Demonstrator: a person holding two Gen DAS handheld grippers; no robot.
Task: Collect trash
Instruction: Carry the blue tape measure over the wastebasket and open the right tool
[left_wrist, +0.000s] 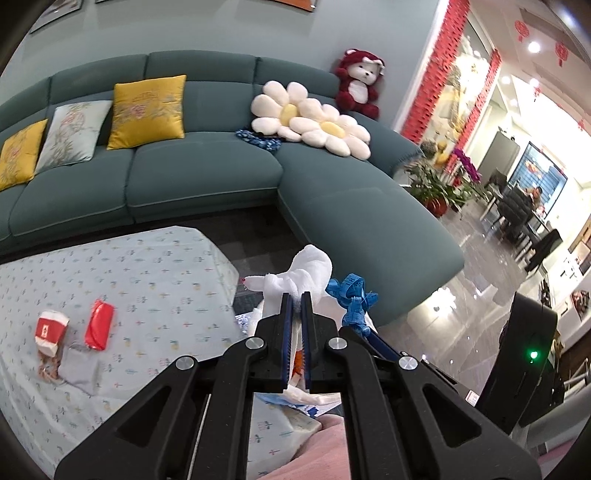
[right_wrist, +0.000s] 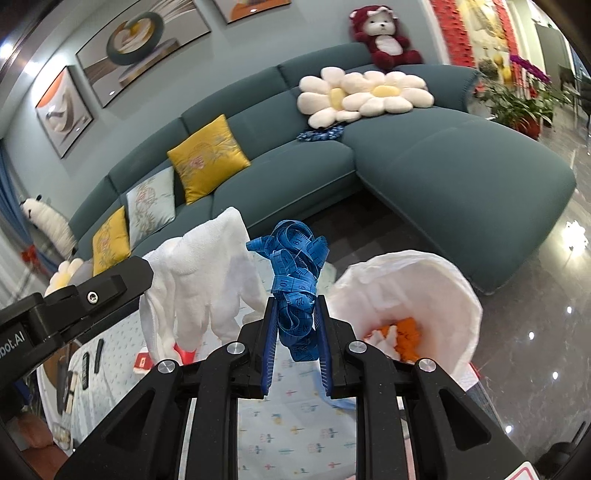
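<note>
While your right hand-held gripper (right_wrist: 295, 314) pinches the blue tape (right_wrist: 295, 273) just left of the bag (right_wrist: 436, 280), your left hand-held gripper (left_wrist: 295, 301) clamps a white glove (left_wrist: 303, 275). Release early and loose tape loops may snag the bag's rim, spilling onto the surface (left_wrist: 147, 266).

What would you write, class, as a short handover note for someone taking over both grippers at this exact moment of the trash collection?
Left gripper: shut on the white glove, held up in the air.
Right gripper: shut on the bundled blue tape measure, also lifted.
The white-lined bin sits just right of the right gripper, open, with orange and white scraps already inside.
Done: both items picked up.
Left: drop the tape measure and the glove into the bin. Then probably the red packet and the red-and-white packet, which lie on the patterned tablecloth.
</note>
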